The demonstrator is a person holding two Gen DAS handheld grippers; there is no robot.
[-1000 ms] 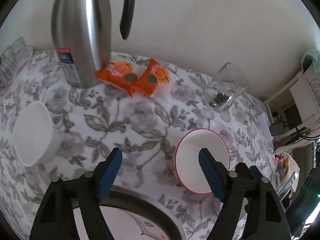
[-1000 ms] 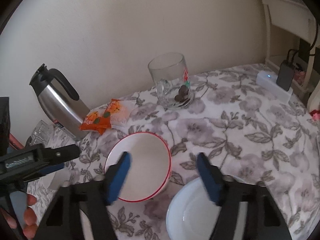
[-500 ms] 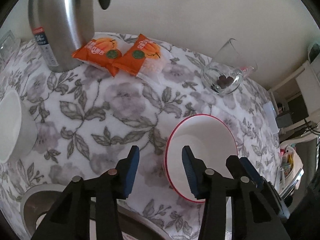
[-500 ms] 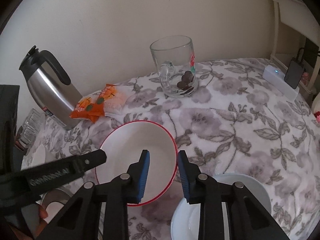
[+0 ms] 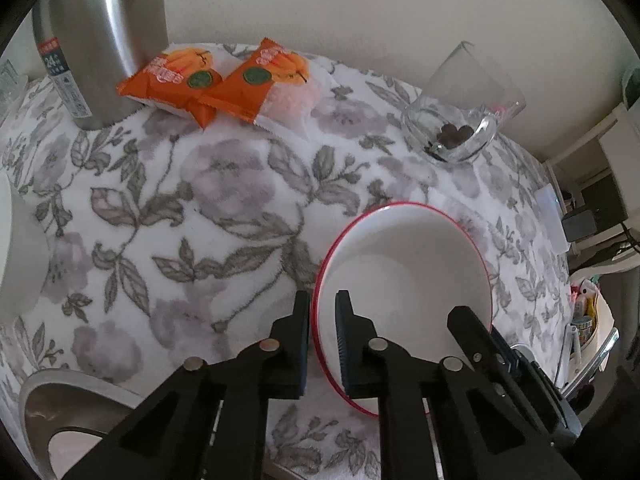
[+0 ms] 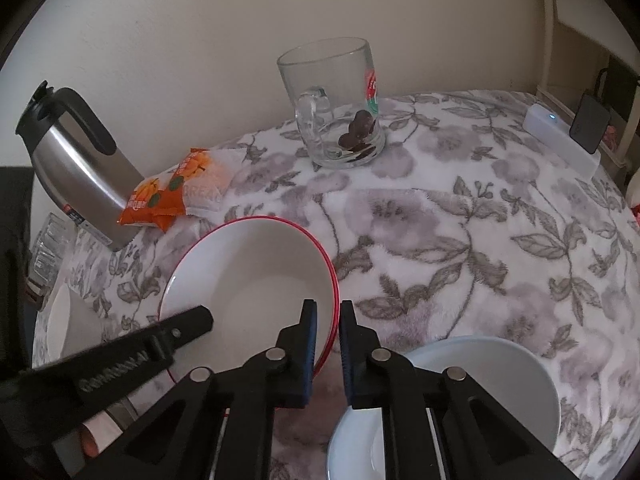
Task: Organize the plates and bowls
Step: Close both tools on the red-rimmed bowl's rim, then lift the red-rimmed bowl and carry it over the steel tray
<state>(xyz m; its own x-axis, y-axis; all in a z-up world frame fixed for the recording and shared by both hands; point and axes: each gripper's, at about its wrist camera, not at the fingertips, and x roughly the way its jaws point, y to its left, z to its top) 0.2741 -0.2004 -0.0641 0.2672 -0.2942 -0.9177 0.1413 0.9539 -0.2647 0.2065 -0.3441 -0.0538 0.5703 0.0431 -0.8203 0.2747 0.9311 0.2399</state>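
A white bowl with a red rim (image 5: 404, 272) sits on the flowered tablecloth. My left gripper (image 5: 322, 322) straddles its left rim, one pad outside and one inside, with the jaws closing onto the wall. My right gripper (image 6: 328, 320) pinches the opposite rim (image 6: 334, 292) the same way, its jaws also closing. In the right wrist view, a left finger (image 6: 180, 332) shows at the bowl's left side. A pale blue bowl (image 6: 500, 364) lies just right of the right gripper. A plain white bowl (image 5: 18, 248) stands at the far left.
A steel thermos (image 5: 104, 36) and two orange snack packets (image 5: 208, 80) stand at the back left. A glass mug (image 6: 336, 112) stands behind the bowl. A grey dish (image 5: 44, 396) lies at the near left. A white box (image 6: 560, 136) sits by the right table edge.
Both grippers came down toward the red-rimmed bowl. Their jaws went from wide apart to narrow, ending around its opposite rims.
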